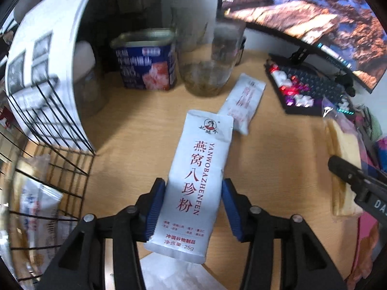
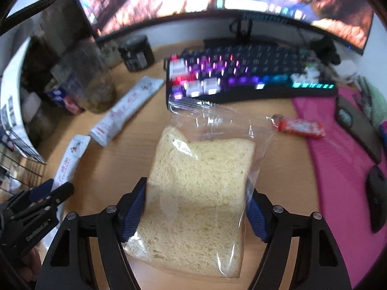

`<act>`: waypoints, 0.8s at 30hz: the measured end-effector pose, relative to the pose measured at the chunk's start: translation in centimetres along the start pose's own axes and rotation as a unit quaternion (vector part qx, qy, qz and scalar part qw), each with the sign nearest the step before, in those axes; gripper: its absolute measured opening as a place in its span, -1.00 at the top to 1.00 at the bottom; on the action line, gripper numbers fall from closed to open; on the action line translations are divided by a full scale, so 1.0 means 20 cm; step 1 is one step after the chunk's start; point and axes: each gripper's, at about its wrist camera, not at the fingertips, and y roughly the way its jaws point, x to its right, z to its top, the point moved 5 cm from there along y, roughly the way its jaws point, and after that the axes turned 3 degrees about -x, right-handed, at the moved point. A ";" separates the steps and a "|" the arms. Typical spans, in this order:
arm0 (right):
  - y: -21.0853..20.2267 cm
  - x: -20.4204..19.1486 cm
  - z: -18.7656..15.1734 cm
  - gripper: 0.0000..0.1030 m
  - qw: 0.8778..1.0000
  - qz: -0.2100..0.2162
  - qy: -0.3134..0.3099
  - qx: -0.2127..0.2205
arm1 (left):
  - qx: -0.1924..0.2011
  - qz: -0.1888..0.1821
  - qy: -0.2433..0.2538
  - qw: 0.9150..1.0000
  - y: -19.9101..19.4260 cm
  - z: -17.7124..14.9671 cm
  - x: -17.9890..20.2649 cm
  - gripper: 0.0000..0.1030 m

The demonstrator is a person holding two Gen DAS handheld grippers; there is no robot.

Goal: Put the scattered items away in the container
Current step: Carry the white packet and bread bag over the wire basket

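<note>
Both tools angled steeply downward, left tool and right tool each clamped (blue pads pressing inward).

your white sachet stands lengthwise at frame centre; bagged bread slice lower centre; wire basket lower left.

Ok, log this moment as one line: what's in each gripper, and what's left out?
left gripper: shut on powder sachet | right gripper: shut on bagged bread | second sachet: on desk | wire basket: left
</note>
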 end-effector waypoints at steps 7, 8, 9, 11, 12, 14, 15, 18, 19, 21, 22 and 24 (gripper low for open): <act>-0.33 -0.12 0.08 -0.46 0.997 0.028 -0.021 0.065 | 0.075 0.009 -0.003 0.997 -0.42 0.09 0.01 -0.05; -0.36 -0.13 0.08 -0.46 0.997 0.031 -0.023 0.072 | 0.084 0.011 -0.004 0.996 -0.47 0.10 0.00 -0.05; -0.43 -0.16 0.09 -0.46 0.995 0.037 -0.026 0.084 | 0.100 0.014 -0.008 0.995 -0.56 0.11 -0.01 -0.05; -0.52 -0.20 0.09 -0.46 0.993 0.044 -0.033 0.101 | 0.118 0.020 -0.012 0.993 -0.66 0.12 -0.04 -0.05; -0.59 -0.24 0.10 -0.46 0.991 0.051 -0.039 0.113 | 0.131 0.024 -0.018 0.991 -0.74 0.11 -0.07 -0.05; -0.69 -0.30 0.09 -0.46 0.989 0.060 -0.051 0.129 | 0.149 0.033 -0.026 0.988 -0.86 0.10 -0.12 -0.05; -0.74 -0.35 0.09 -0.46 0.987 0.067 -0.059 0.137 | 0.158 0.039 -0.031 0.986 -0.92 0.08 -0.17 -0.05; -0.87 -0.50 0.05 -0.46 0.981 0.086 -0.080 0.155 | 0.177 0.057 -0.046 0.981 -1.07 0.03 -0.28 -0.05; -0.90 -0.54 0.04 -0.46 0.979 0.093 -0.087 0.159 | 0.183 0.064 -0.052 0.980 -1.12 0.01 -0.33 -0.05; -0.97 -0.66 0.01 -0.46 0.975 0.106 -0.101 0.168 | 0.193 0.078 -0.065 0.976 -1.20 -0.03 -0.43 -0.05; -1.00 -0.71 -0.01 -0.46 0.973 0.112 -0.108 0.172 | 0.197 0.084 -0.072 0.974 -1.24 -0.06 -0.48 -0.05; -1.05 -0.83 -0.04 -0.46 0.968 0.123 -0.122 0.179 | 0.202 0.095 -0.085 0.971 -1.29 -0.11 -0.58 -0.05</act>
